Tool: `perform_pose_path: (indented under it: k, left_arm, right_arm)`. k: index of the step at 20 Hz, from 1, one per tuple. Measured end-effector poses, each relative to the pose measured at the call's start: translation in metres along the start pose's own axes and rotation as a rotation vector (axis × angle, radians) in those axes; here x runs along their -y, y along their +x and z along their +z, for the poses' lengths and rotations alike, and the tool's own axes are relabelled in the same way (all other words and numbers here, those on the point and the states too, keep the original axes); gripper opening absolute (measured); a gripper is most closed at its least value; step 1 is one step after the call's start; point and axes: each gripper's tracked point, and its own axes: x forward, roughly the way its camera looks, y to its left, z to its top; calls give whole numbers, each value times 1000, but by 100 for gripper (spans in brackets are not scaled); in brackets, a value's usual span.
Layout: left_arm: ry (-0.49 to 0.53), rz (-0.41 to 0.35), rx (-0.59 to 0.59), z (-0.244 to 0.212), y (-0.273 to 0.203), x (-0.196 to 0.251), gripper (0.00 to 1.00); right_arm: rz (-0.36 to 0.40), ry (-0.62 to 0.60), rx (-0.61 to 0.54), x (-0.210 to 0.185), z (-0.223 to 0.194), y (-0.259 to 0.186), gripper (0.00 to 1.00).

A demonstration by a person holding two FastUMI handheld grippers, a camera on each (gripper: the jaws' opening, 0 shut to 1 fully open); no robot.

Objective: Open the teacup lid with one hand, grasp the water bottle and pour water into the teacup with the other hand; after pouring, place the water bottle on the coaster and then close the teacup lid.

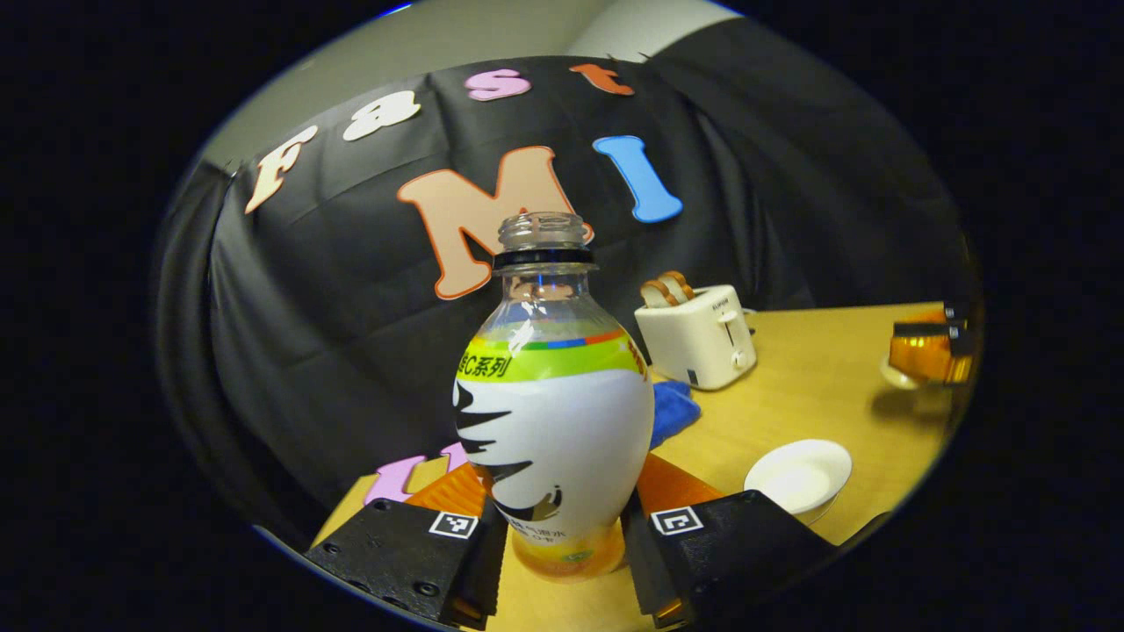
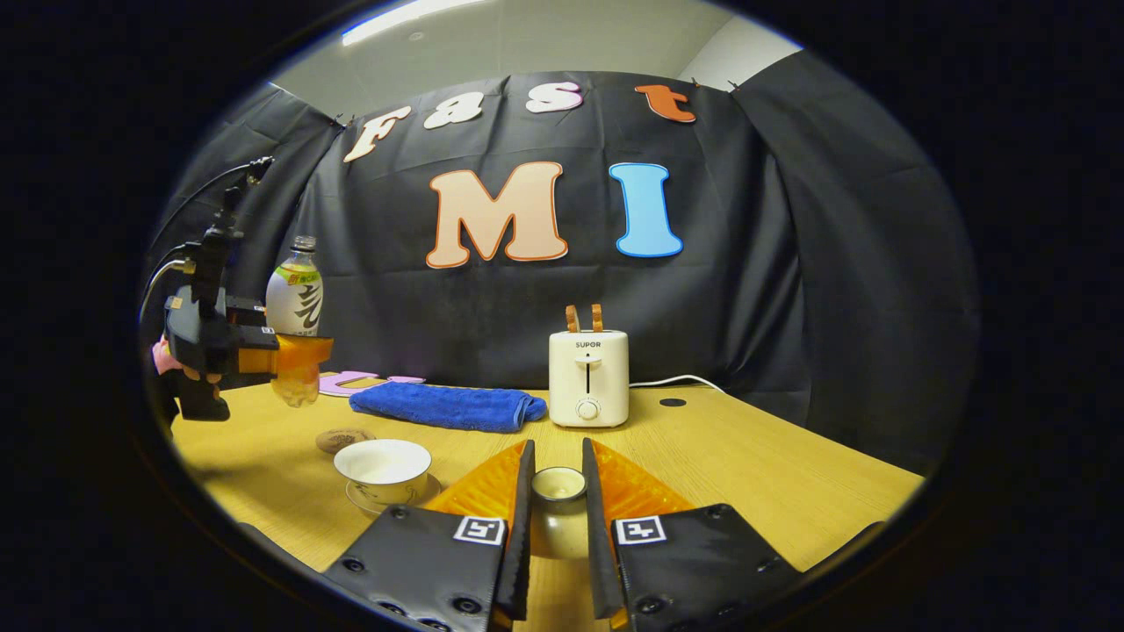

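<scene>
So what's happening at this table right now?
A person is working with two handheld tools. The left tool grips an uncapped plastic drink bottle with a white-and-green label, held up off the wooden table. The right tool clamps the small teacup lid, lifted off. The white teacup on its saucer sits open.

Left claw (image 1: 562, 535) clamps upright uncapped bottle (image 1: 553, 412) above table (image 1: 817, 377)

One bottle (image 1: 553, 412), uncapped. One teacup (image 2: 384, 468) on one saucer (image 2: 360, 497). One lid (image 2: 559, 485). One coaster (image 2: 344, 438). One blue towel (image 2: 448, 407). One toaster (image 2: 588, 377) holding two slices of toast (image 2: 584, 318). Two grippers: left (image 1: 562, 549) and right (image 2: 558, 535). One wooden table (image 2: 773, 474).
</scene>
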Motion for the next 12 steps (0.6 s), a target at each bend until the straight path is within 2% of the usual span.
perform_pose_path:
  k: [2, 4, 9, 12]
  left_arm:
    - [-133, -20, 24, -12, 14, 0, 56]
    - [-202, -1, 19, -23, 24, -1, 56]
    - [-254, 31, -2, -50, 44, -10, 56]
    - [-249, 43, -27, -63, 51, -12, 57]
  right_arm:
    - [0, 0, 1, 0, 1, 0, 31]
    - [-1, 0, 1, 0, 0, 0, 31]
    - [-6, 0, 1, 1, 0, 0, 33]
    - [-8, 0, 1, 0, 1, 0, 33]
